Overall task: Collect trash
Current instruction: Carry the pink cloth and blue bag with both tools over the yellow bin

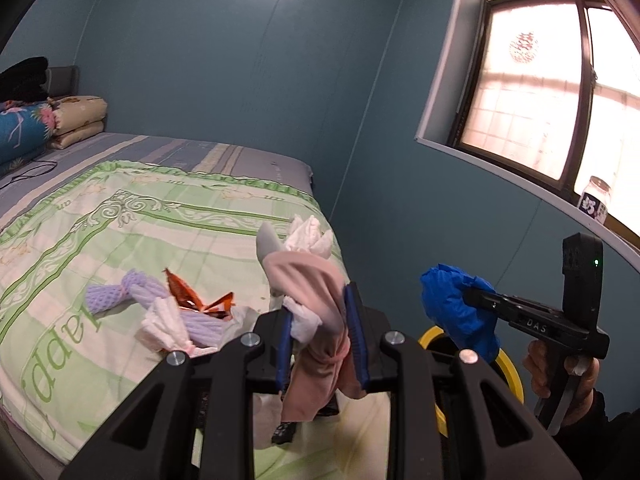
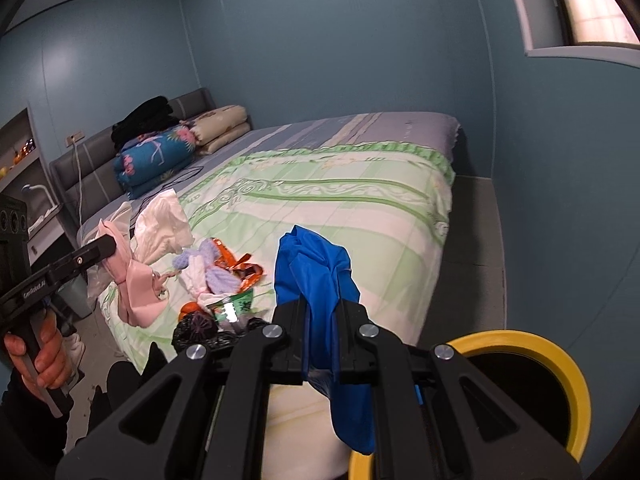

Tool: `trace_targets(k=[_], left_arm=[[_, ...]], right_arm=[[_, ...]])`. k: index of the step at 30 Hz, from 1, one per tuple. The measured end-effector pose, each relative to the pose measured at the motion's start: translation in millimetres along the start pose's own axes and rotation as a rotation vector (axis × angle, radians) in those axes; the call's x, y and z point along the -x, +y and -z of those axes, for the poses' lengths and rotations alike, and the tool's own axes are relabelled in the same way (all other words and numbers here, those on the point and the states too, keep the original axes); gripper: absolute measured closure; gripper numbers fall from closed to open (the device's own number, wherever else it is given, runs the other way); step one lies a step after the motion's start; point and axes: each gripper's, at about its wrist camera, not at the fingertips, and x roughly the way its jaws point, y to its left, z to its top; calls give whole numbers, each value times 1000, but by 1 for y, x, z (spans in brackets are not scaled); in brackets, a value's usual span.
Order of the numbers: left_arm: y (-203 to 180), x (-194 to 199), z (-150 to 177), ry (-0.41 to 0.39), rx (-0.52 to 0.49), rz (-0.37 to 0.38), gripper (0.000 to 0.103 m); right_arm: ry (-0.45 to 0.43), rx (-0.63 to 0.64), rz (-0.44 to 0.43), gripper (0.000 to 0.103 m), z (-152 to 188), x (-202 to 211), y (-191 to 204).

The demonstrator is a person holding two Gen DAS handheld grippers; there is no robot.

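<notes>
My left gripper (image 1: 320,320) is shut on a pink plastic bag (image 1: 316,292) with white tissue (image 1: 310,236) bunched in it, held above the bed's near edge; the bag also shows in the right wrist view (image 2: 136,280). My right gripper (image 2: 320,320) is shut on a crumpled blue bag (image 2: 316,276), held over the bed corner beside the yellow-rimmed bin (image 2: 560,364). The blue bag shows in the left wrist view (image 1: 456,308). Loose trash lies on the green quilt: purple foam netting (image 1: 140,296), an orange wrapper (image 1: 196,300), white tissue (image 1: 164,324), a green packet (image 2: 236,306).
The bed (image 2: 360,184) fills the middle, with folded quilts (image 2: 156,152) and dark clothing at its head. Blue walls stand behind and right. A window (image 1: 560,80) with a jar (image 1: 596,198) on its sill is at the right. A shelf unit (image 2: 20,152) stands left.
</notes>
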Motion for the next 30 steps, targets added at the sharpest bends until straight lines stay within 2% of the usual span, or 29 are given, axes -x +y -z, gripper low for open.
trace_targets(k=[19,30], left_arm=[[-92,-60,7,93,-105,190,80],[-131,-85,15,129,-115,287,80]], right_arm=[[-72,-85,131,96,7,39,-58],[-101,-113,204,96,13,54,-73]])
